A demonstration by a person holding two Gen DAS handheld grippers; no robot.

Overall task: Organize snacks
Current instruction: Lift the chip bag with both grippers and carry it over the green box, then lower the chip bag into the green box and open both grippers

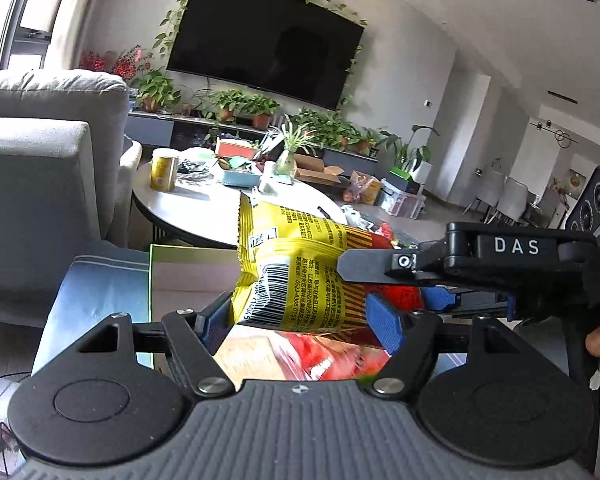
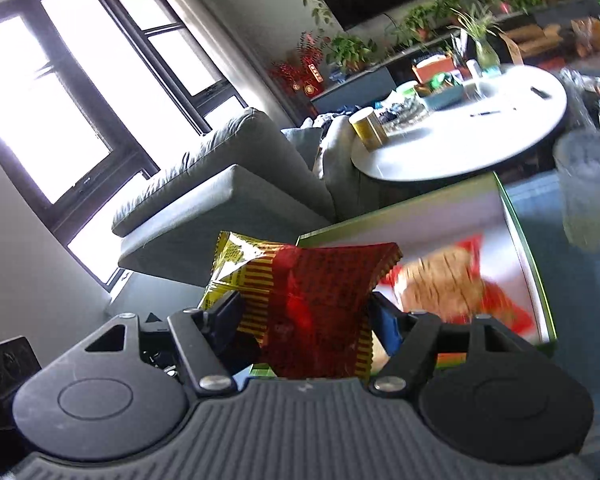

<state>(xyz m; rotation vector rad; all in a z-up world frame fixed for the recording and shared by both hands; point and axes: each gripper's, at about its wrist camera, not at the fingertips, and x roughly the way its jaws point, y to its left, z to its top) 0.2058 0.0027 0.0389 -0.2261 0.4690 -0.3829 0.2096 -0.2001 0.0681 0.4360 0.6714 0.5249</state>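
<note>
My left gripper (image 1: 300, 326) is shut on a yellow snack bag (image 1: 296, 264) with a barcode, held in the air. My right gripper (image 2: 306, 320) is shut on the red end of the same bag (image 2: 312, 304); its black body (image 1: 480, 260) shows at the right of the left wrist view. Below the bag is an open box with a green rim (image 2: 528, 240), and a red snack packet (image 2: 452, 280) lies inside it. The red packet also shows under the bag in the left wrist view (image 1: 328, 356).
A round white table (image 1: 204, 208) with a yellow can (image 1: 165, 170), a blue tray and plants stands behind. A grey sofa (image 1: 40, 152) is at the left. A clear plastic cup (image 2: 588, 188) stands right of the box. A TV (image 1: 264, 40) hangs on the far wall.
</note>
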